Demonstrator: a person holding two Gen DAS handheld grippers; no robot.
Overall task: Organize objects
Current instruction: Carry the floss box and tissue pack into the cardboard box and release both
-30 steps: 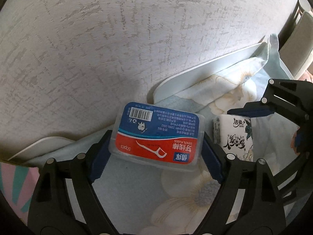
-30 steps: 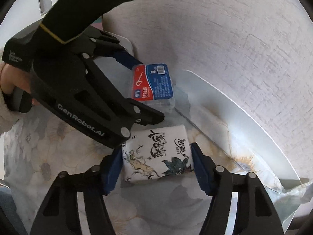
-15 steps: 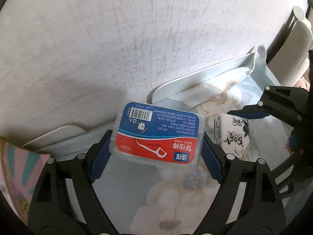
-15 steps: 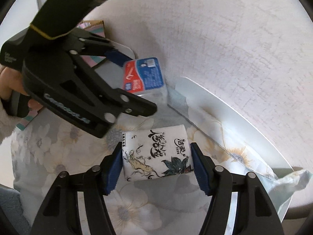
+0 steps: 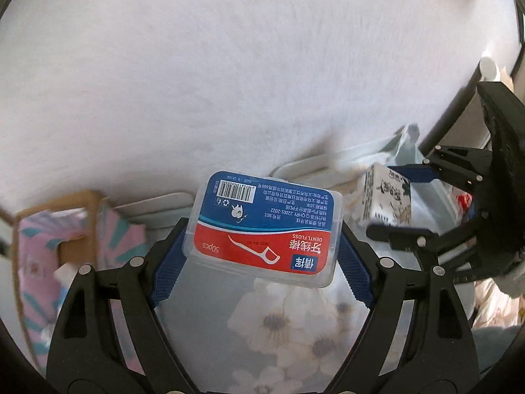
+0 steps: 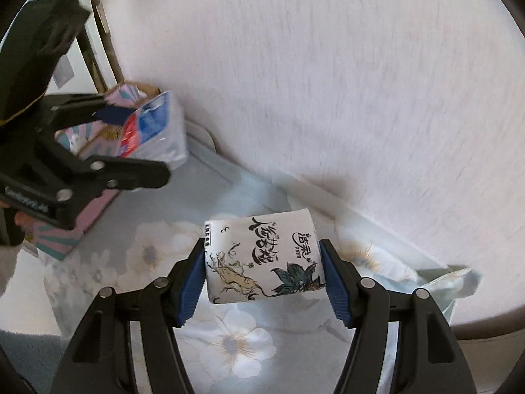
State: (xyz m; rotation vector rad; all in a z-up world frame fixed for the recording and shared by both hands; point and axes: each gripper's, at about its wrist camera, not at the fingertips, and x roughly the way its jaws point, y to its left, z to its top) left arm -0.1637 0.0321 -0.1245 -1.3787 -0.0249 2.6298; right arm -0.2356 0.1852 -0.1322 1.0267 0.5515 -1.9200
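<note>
My left gripper (image 5: pixel 262 246) is shut on a clear dental floss box (image 5: pixel 265 226) with a red and blue label, held in the air above the floral bedsheet. It also shows in the right wrist view (image 6: pixel 154 131), at upper left. My right gripper (image 6: pixel 262 269) is shut on a white tissue pack (image 6: pixel 262 256) with black ink drawings, also held above the sheet. The pack shows in the left wrist view (image 5: pixel 387 197), at right, between the right gripper's fingers (image 5: pixel 413 174).
A pink and teal cardboard box (image 5: pixel 49 256) stands open at the left, below the floss box in the right wrist view (image 6: pixel 82 203). A white textured wall (image 5: pixel 229 65) runs behind. A floral bedsheet (image 6: pixel 236 338) covers the surface. A pale headboard edge (image 6: pixel 328 197) lies along the wall.
Both grippers have lifted with their loads. The left one has swung left toward the pink box, which has come into view. The grippers have drawn apart.
</note>
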